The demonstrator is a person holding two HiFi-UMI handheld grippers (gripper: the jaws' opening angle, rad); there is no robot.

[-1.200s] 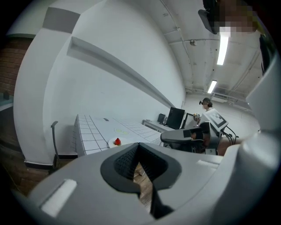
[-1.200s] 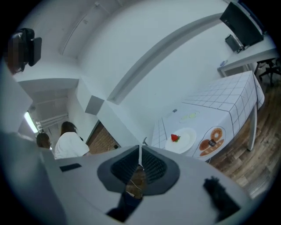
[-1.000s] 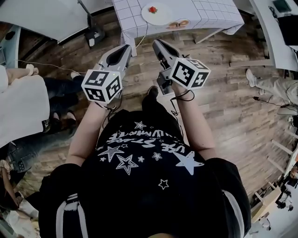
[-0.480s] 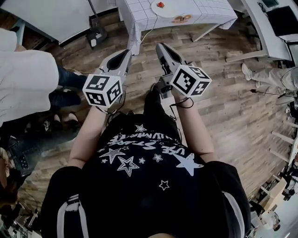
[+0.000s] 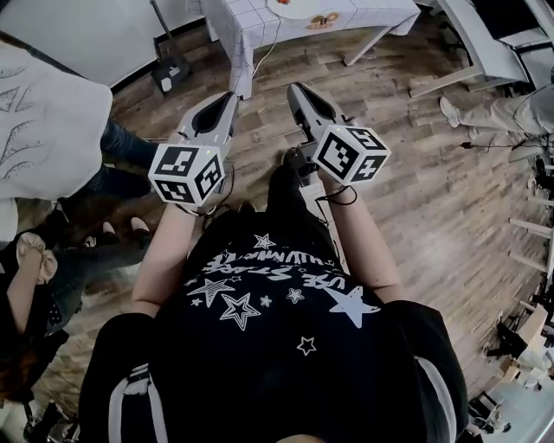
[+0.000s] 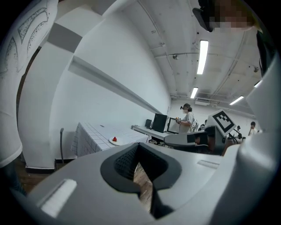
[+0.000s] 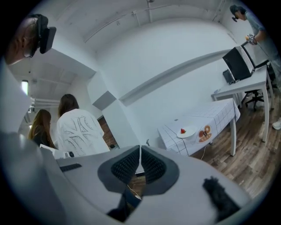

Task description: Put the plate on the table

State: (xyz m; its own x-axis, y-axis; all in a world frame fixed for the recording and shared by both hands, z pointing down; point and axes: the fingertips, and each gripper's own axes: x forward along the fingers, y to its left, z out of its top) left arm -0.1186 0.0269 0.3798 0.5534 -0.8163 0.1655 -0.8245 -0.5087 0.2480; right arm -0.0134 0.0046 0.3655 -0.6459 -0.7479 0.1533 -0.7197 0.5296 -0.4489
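Observation:
A white plate (image 5: 293, 8) with a small red piece on it lies on the table (image 5: 251, 22) with the white checked cloth, at the top edge of the head view, far ahead of both grippers. The same plate (image 7: 187, 132) appears small in the right gripper view, and the plate (image 6: 115, 141) shows in the left gripper view too. My left gripper (image 5: 234, 95) and right gripper (image 5: 295, 88) are held side by side over the wooden floor, pointing at the table. Both are shut and hold nothing. An orange ring-shaped item (image 5: 325, 19) lies beside the plate.
A person in a white printed shirt (image 5: 43, 121) stands close at the left, with another person (image 7: 40, 127) beside them. A black stand base (image 5: 169, 71) sits by the table's left leg. Desks with screens (image 7: 239, 66) stand to the right.
The table with the plate has slid up to the top edge of the head view. The person in white now fills more of the left side. Both grippers keep their pose.

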